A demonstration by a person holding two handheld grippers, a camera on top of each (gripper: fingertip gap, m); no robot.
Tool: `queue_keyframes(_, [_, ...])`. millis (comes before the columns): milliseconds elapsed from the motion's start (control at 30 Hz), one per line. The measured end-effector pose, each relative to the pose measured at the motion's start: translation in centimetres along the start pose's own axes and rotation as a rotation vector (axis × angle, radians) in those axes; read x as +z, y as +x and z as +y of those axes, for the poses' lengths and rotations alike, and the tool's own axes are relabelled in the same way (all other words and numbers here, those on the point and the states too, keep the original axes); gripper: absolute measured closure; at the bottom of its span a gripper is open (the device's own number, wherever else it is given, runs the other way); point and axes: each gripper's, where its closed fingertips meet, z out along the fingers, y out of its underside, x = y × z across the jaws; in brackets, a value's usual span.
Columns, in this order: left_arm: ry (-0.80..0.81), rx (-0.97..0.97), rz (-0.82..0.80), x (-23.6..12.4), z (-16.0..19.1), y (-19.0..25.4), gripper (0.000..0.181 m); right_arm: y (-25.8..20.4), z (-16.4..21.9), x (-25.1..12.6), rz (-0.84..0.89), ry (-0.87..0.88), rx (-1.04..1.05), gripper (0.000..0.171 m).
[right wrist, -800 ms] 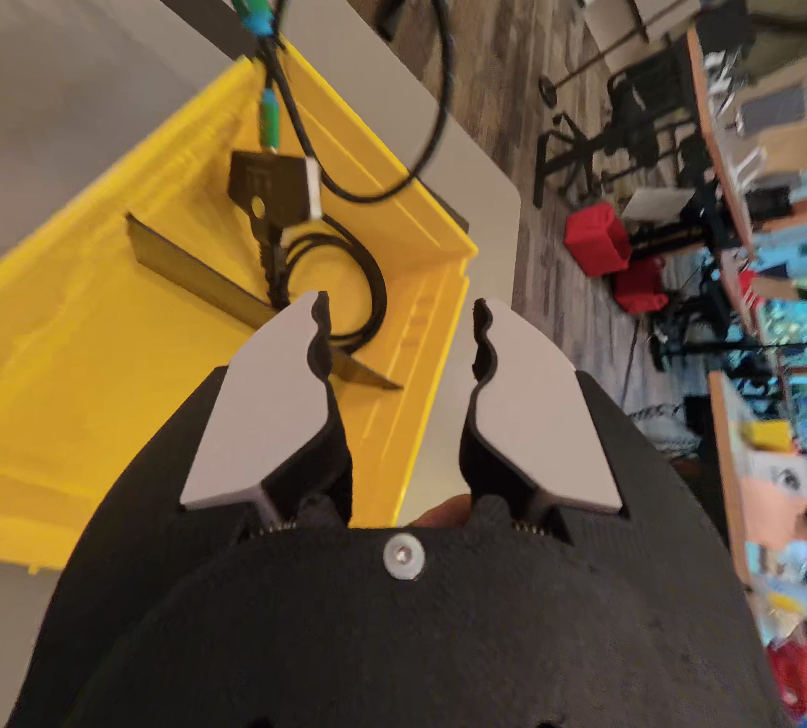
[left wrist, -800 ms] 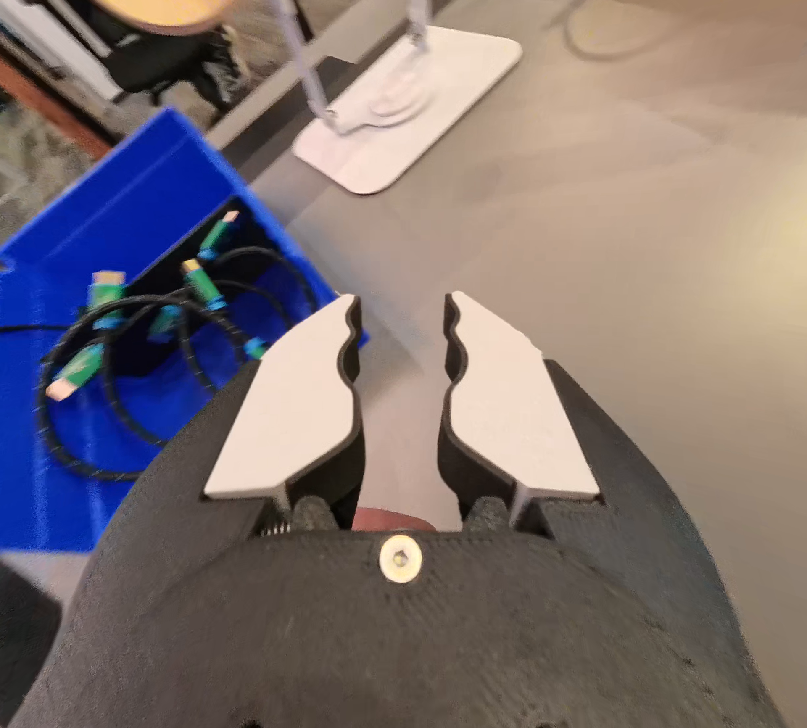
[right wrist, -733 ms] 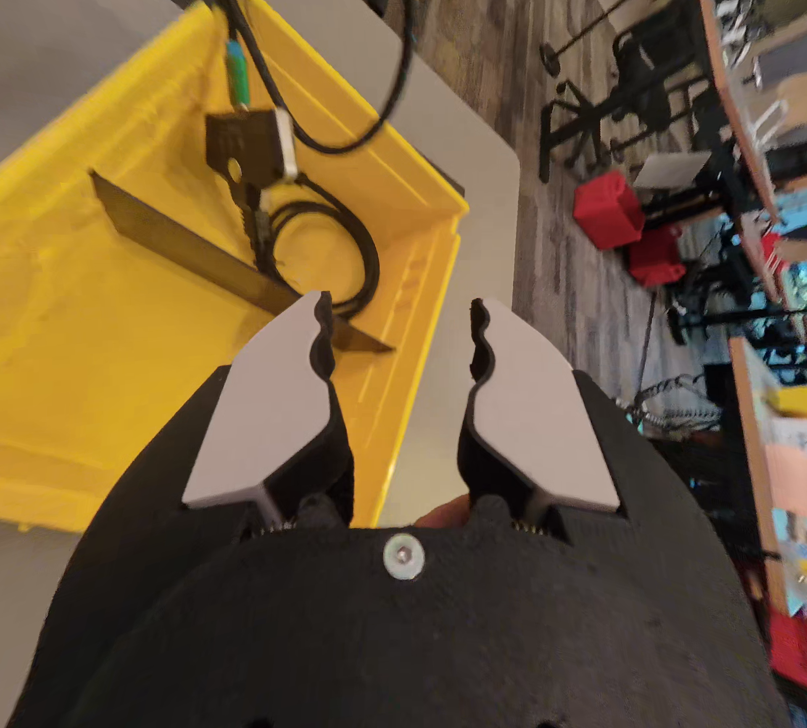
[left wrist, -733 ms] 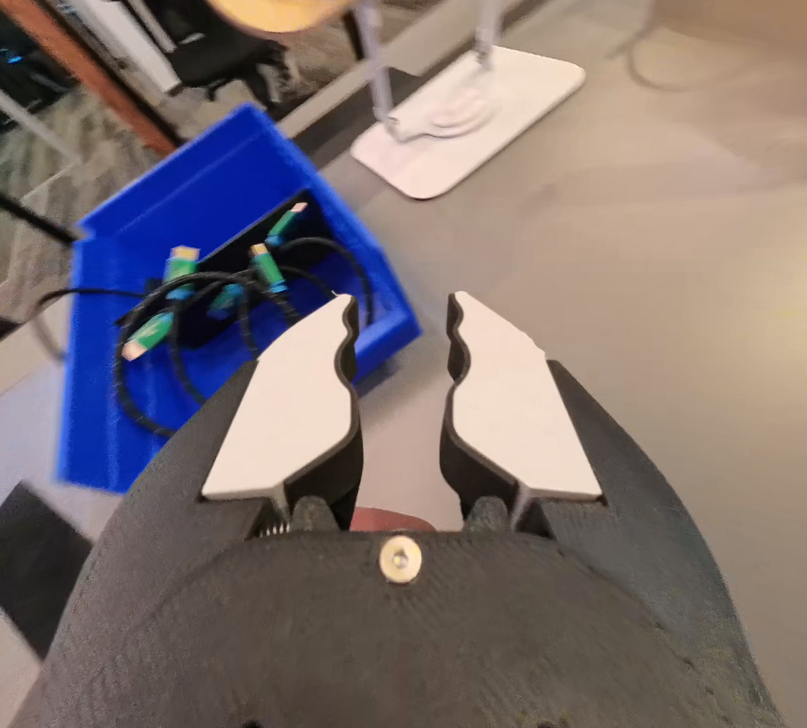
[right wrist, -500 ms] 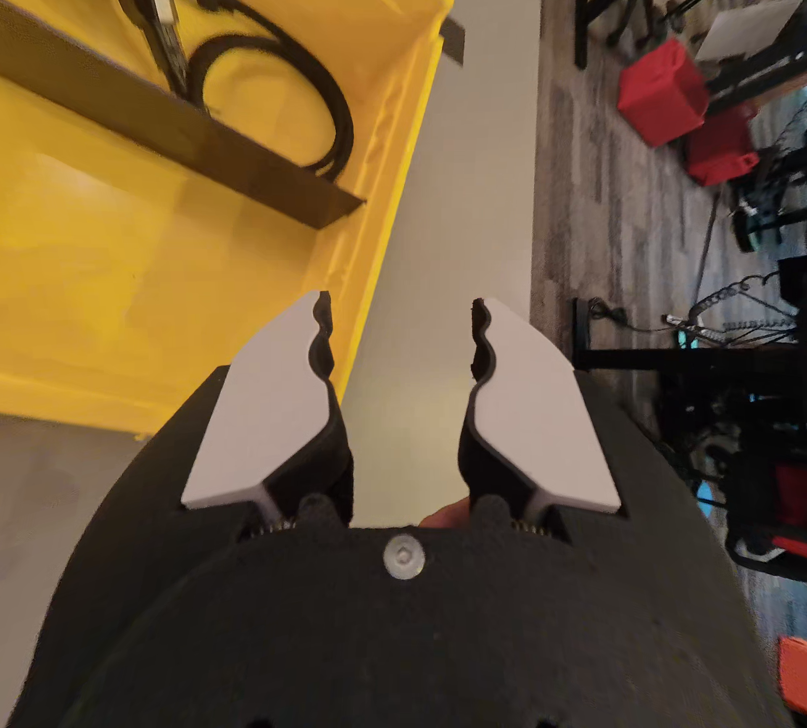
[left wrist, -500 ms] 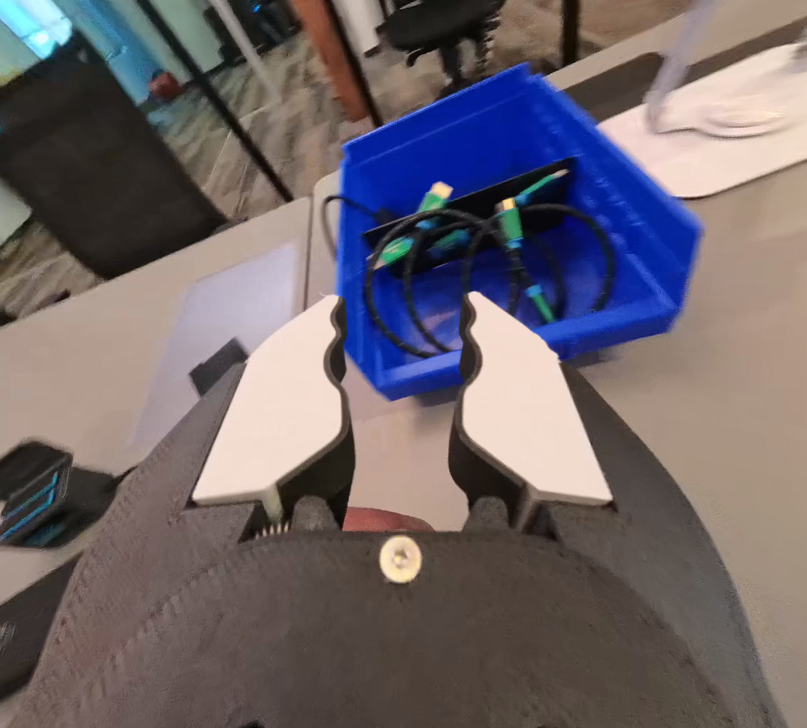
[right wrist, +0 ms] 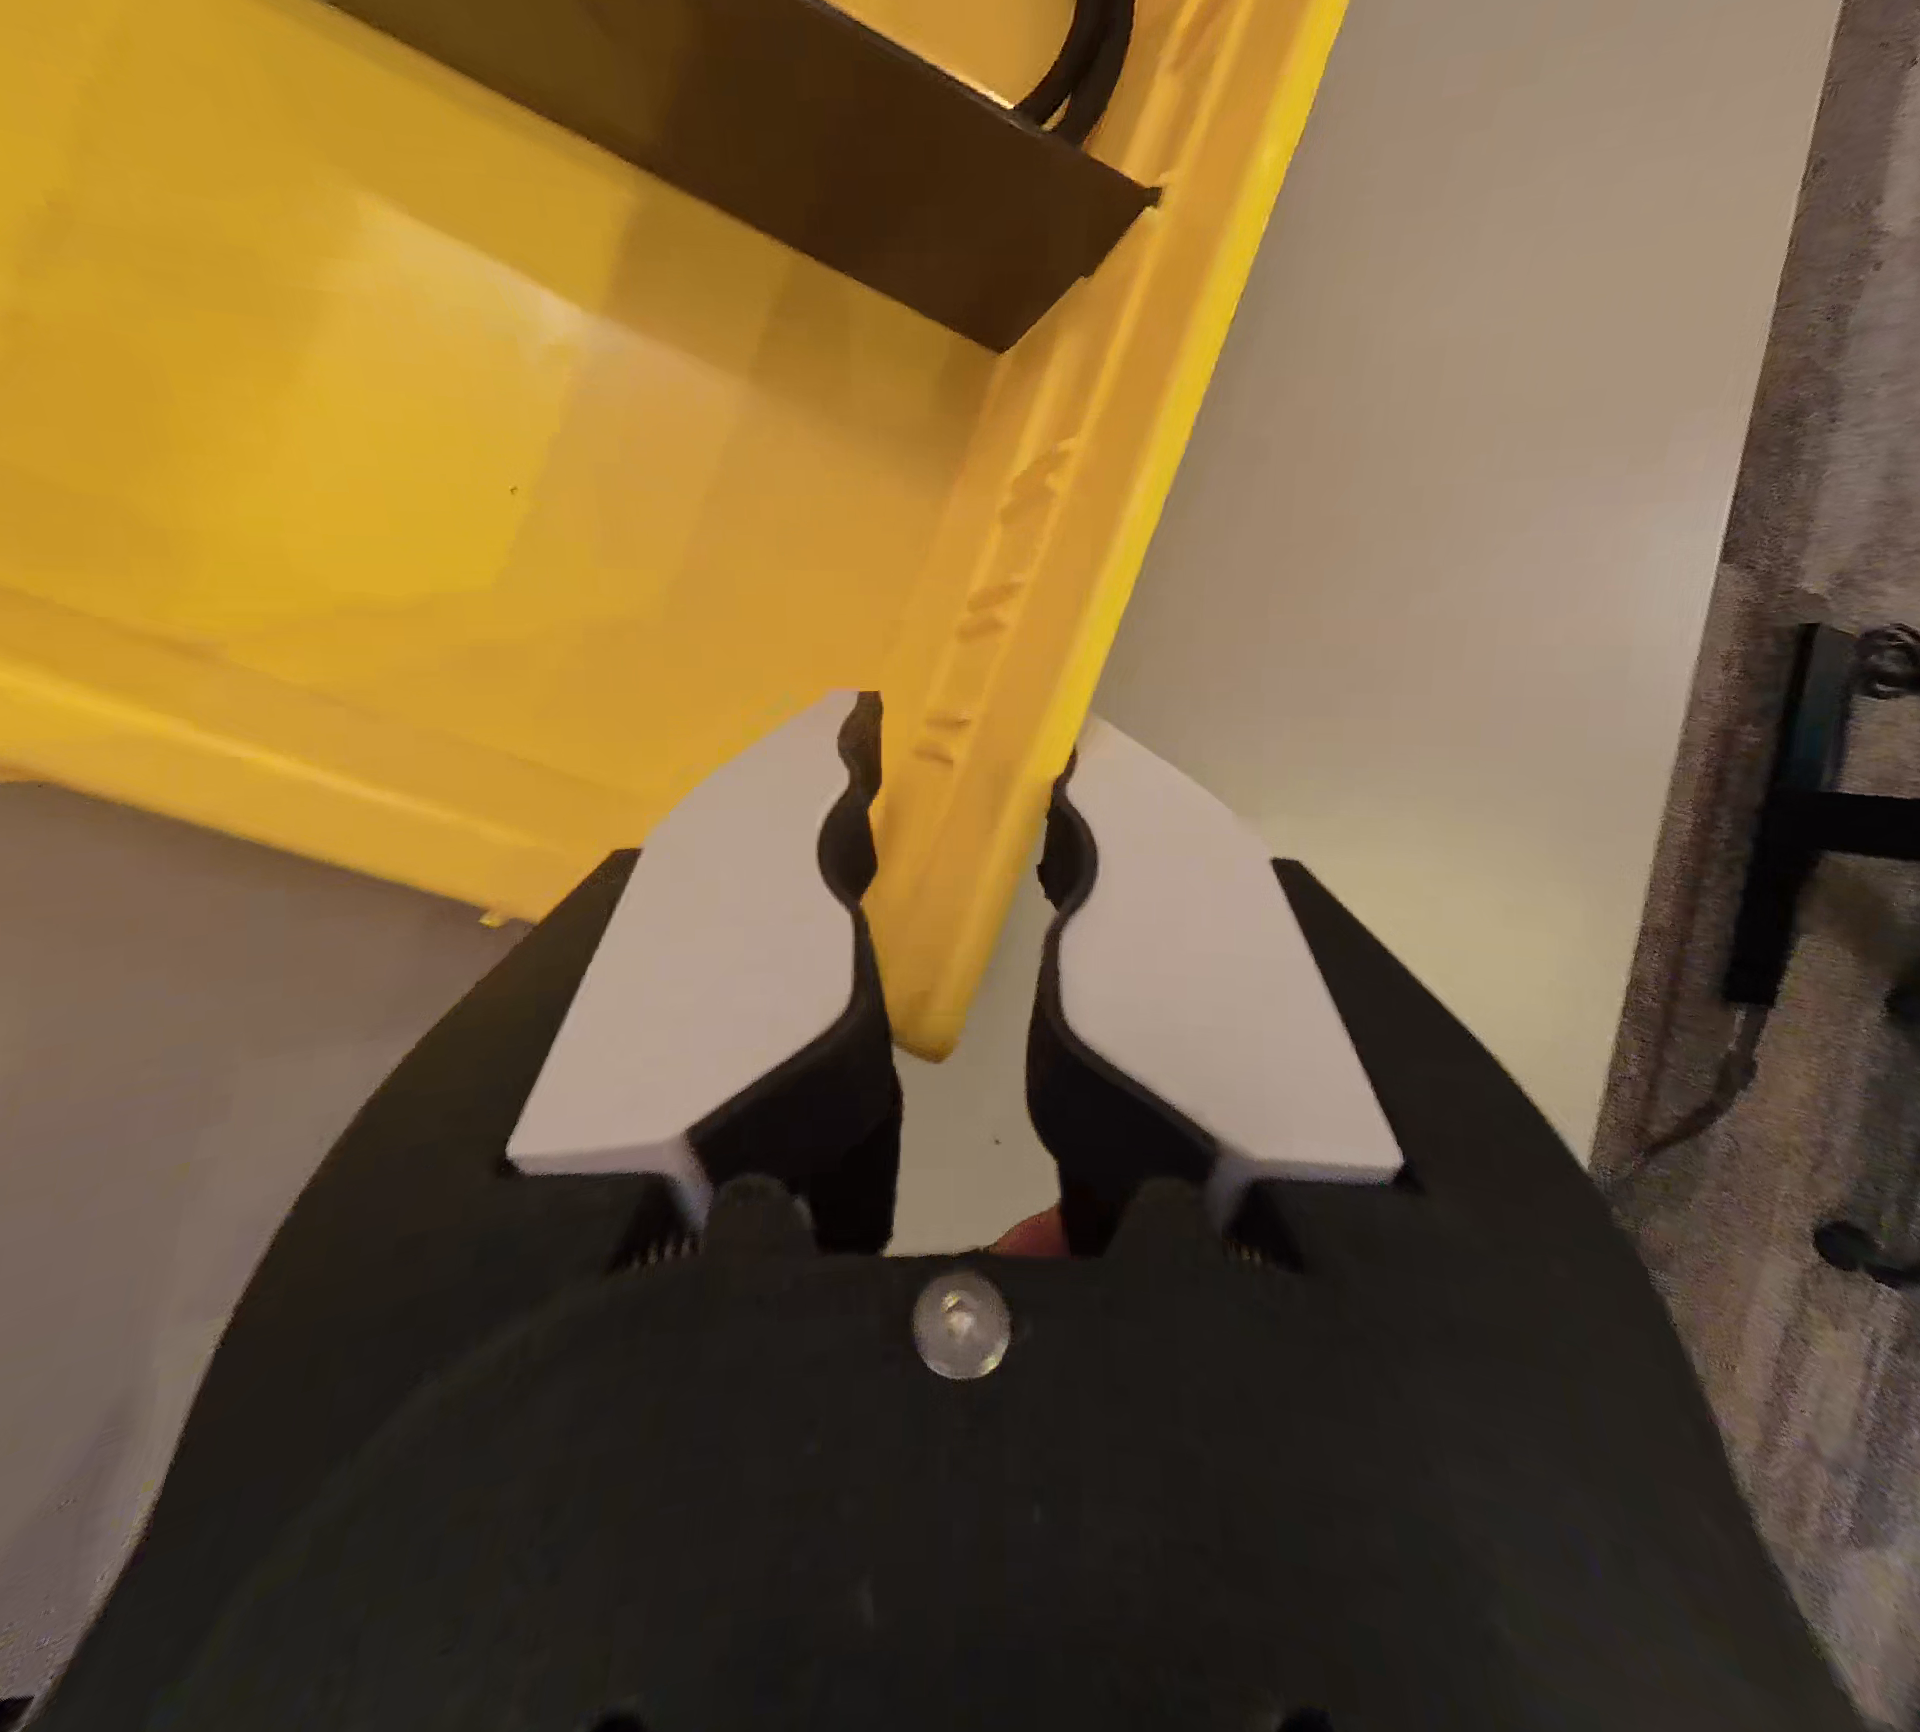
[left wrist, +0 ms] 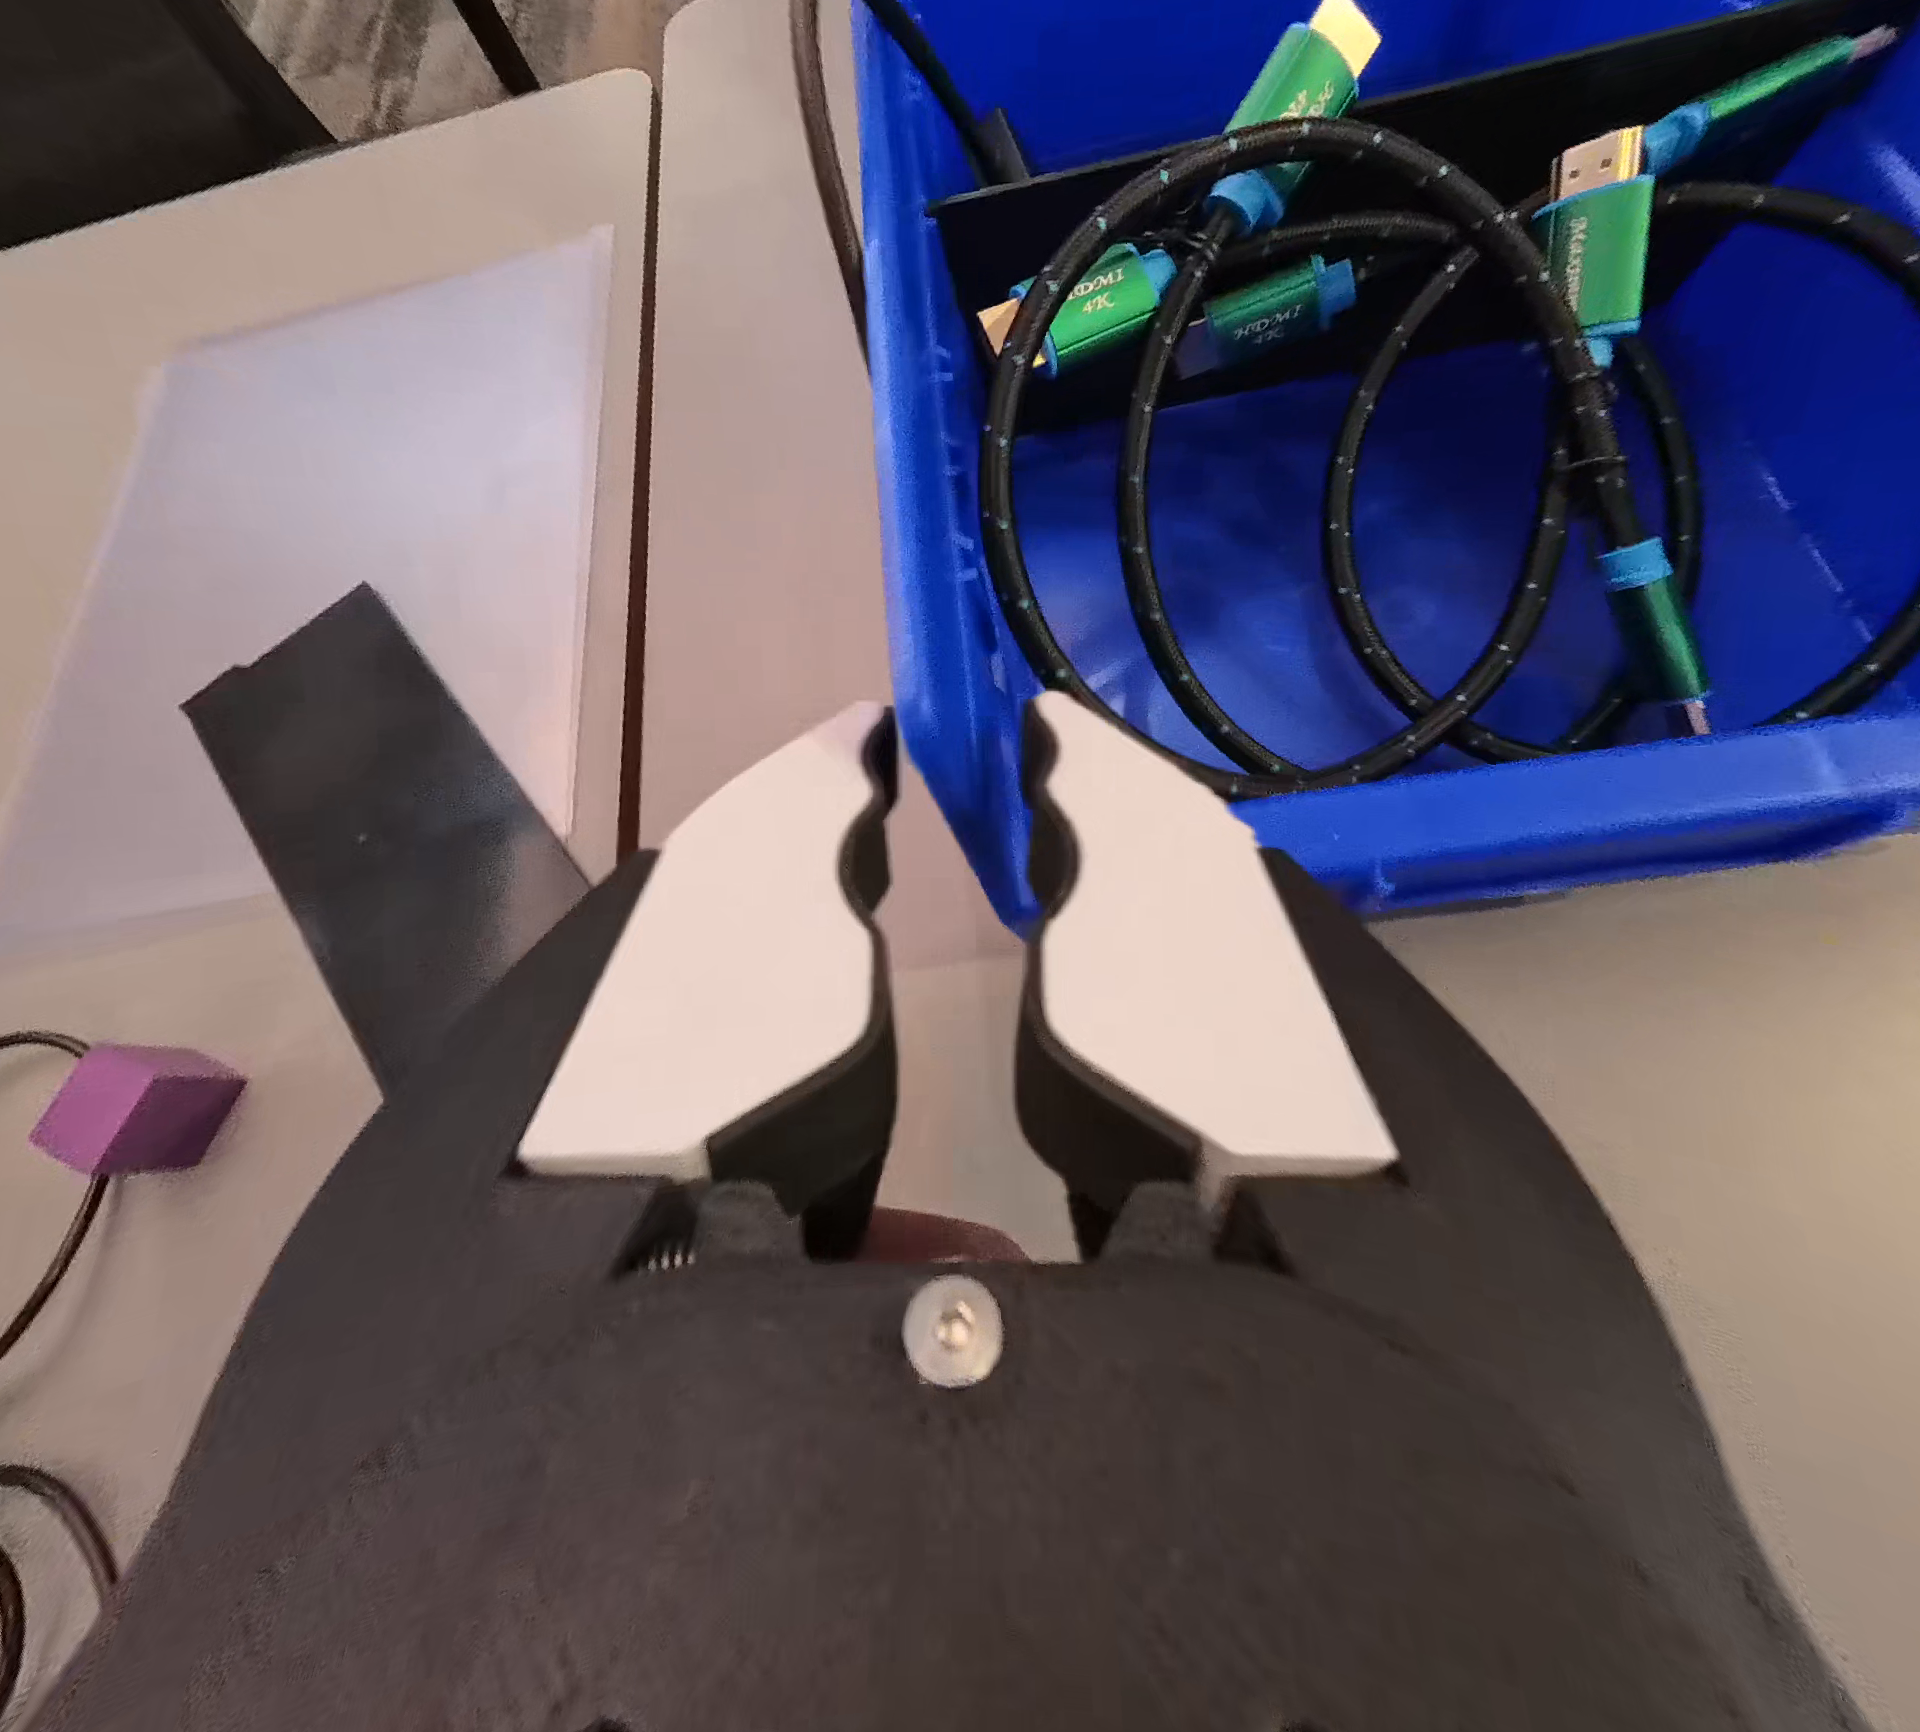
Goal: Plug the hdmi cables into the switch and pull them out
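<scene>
Over grey tabletop point(left wrist: 1558, 1163), both claws have swung onto bin walls: right gripper point(right wrist: 961, 747) is clasping yellow bin point(right wrist: 1039, 643), left gripper point(left wrist: 956, 737) is straddling blue bin point(left wrist: 935, 539), unclenched, cables point(left wrist: 1351, 477) unplugged.

The hdmi cables point(left wrist: 1351, 477) lie in the blue bin point(left wrist: 1558, 820). They are black cords wound in loose loops, one over another. Their plugs point(left wrist: 1590, 259) are shiny green with gold tips. Some plugs lean on a black divider point(left wrist: 1299, 373) across the bin.
</scene>
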Motion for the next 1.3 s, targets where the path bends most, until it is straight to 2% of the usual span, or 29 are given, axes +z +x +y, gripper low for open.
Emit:
queue_keyframes(33, [0.006,0.019,0.006,0.4,0.0,0.3,0.169,0.0,-0.1,0.0,-0.006,0.005,0.013,0.146])
queue_keyframes(167, [0.033,-0.066,0.059,0.7,-0.2,0.6,0.177,0.3,-0.3,0.1,-0.009,0.018,0.047,0.152])
queue_keyframes(400, [0.027,-0.041,0.084,-1.0,0.8,1.2,0.176,0.3,0.0,-0.1,-0.043,0.041,0.076,0.160])
queue_keyframes(1100, [-0.024,-0.036,0.159,-10.2,6.8,3.2,0.176,-1.5,4.2,-3.0,-0.044,0.048,0.092,0.160])
queue_keyframes(1233, [-0.020,-0.024,0.192,-10.9,7.0,3.4,0.174,-1.5,4.3,-3.1,-0.035,0.069,0.089,0.155])
queue_keyframes(1300, [0.028,-0.013,0.176,-11.7,6.2,2.8,0.158,-1.3,4.2,-3.3,-0.006,0.092,0.090,0.146])
